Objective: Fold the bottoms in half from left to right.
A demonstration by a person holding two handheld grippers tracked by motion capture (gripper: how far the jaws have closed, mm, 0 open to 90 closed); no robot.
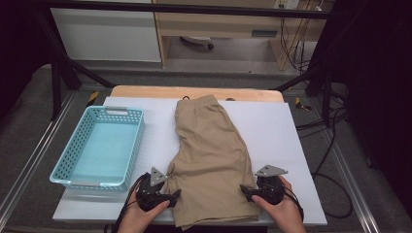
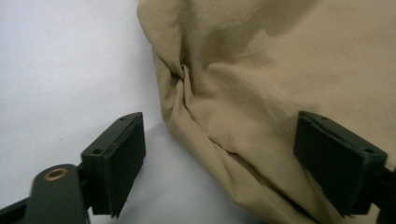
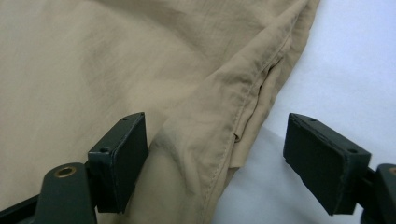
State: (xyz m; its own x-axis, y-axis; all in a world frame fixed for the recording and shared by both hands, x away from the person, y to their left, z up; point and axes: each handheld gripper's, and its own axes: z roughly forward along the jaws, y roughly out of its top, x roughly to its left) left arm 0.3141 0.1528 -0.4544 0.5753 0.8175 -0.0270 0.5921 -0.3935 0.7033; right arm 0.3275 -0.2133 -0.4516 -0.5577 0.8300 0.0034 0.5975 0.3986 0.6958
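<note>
Both the left gripper (image 1: 167, 194) and right gripper (image 1: 248, 191) stood released, flanking the tan shorts (image 1: 211, 150) at nine and three o'clock.

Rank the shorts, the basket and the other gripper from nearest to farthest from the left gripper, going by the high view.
From the left gripper:
1. Shorts, right at its jaws, hem between them.
2. Basket, just to its left on the table.
3. Right gripper, across the shorts at their far edge.

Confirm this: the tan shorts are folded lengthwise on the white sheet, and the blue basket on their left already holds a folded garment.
Not quite. The blue basket is empty, as the high view shows. The tan shorts do lie folded lengthwise on the white sheet, basket to their left.
</note>
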